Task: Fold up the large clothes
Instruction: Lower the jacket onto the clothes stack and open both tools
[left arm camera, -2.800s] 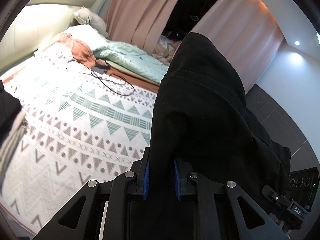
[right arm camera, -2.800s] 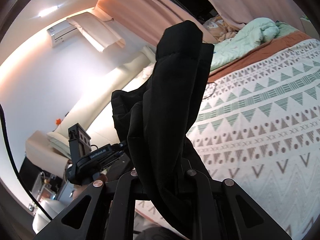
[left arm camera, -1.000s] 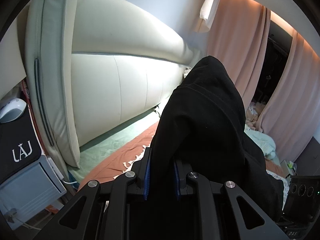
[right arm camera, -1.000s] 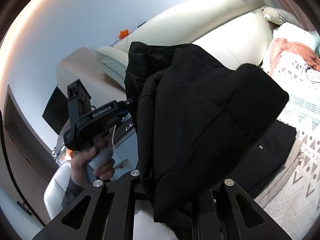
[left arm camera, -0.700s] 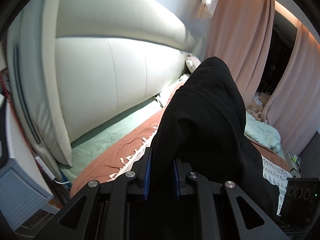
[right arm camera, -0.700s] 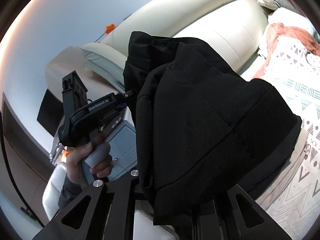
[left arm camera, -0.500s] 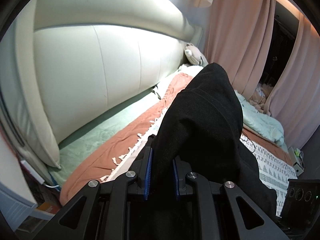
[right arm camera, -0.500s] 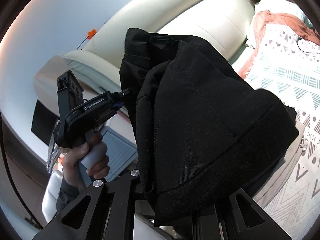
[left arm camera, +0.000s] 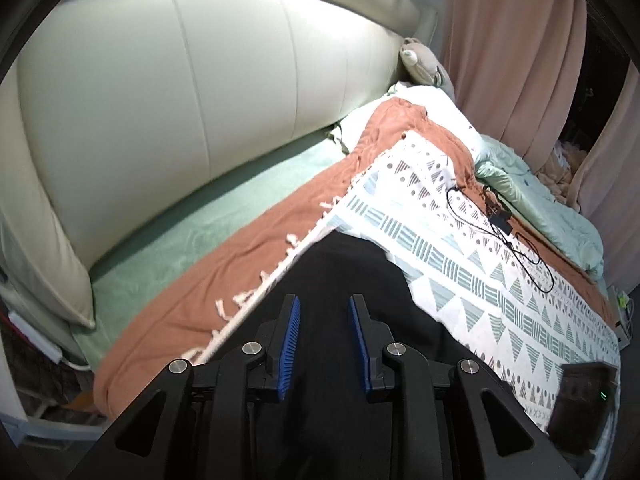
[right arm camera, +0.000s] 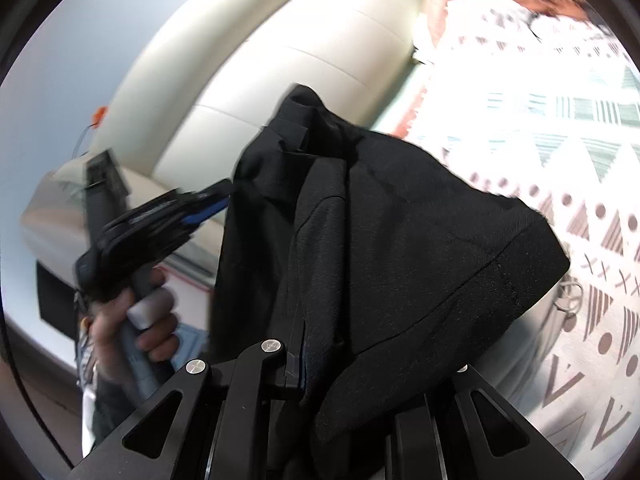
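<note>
Two hand-held grippers, one black garment (right arm camera: 400, 248). Left hand-held gripper (left arm camera: 324, 320): jaws have just been opening, blue pads (left arm camera: 291, 332) now apart with nothing pinched between them; black cloth lies below, on the edge of the bed. Right hand-held gripper (right arm camera: 360, 384): narrow, clamped on a thick bunch of the same garment, which drapes over it and blocks most of its view. A hand (right arm camera: 132, 320) holds the left unit's grip, seen in the right view.

Risks, as I judge them:
- Left end released while right end is bunched and lifted: cloth likely lands crumpled, fold lines lost.
- Garment sits at the fringed edge of the patterned blanket (left arm camera: 500, 280), near the bed's side; a tug from the right could slide it off.
- Black cable (left arm camera: 520, 248) and small adapter lie on the blanket further along; spreading the cloth that way could snag them.
- Right view blurred and overexposed, so placement is half blind.

Surface: soft bed, white geometric blanket over rust-orange sheet (left arm camera: 240, 264), green sheet (left arm camera: 192, 240) by the cream padded headboard (left arm camera: 200, 92). Room: pink curtains (left arm camera: 512, 48), plush toy (left arm camera: 424, 64) at the headboard's far end, pale green duvet (left arm camera: 552, 220) beyond.
</note>
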`<control>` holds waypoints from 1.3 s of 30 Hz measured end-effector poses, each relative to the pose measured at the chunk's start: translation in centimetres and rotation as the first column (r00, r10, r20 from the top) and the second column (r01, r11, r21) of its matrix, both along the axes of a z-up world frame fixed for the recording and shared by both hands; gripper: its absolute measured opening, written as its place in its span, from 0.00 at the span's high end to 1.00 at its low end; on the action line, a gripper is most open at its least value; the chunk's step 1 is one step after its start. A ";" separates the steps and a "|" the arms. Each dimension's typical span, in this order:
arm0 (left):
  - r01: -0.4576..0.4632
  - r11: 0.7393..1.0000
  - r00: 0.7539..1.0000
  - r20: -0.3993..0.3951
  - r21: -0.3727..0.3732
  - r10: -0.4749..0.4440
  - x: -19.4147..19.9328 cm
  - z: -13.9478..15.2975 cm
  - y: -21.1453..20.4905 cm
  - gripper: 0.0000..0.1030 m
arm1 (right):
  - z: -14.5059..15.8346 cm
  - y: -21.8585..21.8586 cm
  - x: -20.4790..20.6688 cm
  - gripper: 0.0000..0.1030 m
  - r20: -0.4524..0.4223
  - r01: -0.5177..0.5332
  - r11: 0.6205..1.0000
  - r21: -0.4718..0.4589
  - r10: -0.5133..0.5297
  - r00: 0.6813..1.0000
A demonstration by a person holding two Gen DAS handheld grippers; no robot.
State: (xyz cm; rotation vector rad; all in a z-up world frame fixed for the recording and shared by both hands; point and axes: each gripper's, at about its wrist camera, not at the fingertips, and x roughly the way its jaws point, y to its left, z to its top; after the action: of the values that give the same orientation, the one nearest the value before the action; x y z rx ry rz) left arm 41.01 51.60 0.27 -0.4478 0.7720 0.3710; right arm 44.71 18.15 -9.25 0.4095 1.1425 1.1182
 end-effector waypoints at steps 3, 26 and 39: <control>-0.002 1.000 1.000 -0.014 0.001 0.002 -2.7 -1.2 -0.2 0.73 | -3.0 -0.6 1.1 0.86 -0.057 0.017 1.000 -0.011 -0.018 0.998; -0.265 0.956 0.954 0.112 -0.124 0.279 -19.5 -8.1 -2.8 0.05 | -3.9 -1.0 3.3 0.88 0.023 0.075 0.991 -0.106 -0.073 0.997; -0.242 0.962 0.960 0.116 -0.125 0.256 -20.2 -9.1 -5.2 0.06 | -2.0 -3.9 3.1 0.55 0.077 0.063 0.976 -0.209 -0.048 0.996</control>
State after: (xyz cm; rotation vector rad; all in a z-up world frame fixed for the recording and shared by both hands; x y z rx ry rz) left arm 20.80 46.36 -8.88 -0.6698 0.6100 0.5308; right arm 47.83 14.21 -11.22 0.2331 1.1664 0.9445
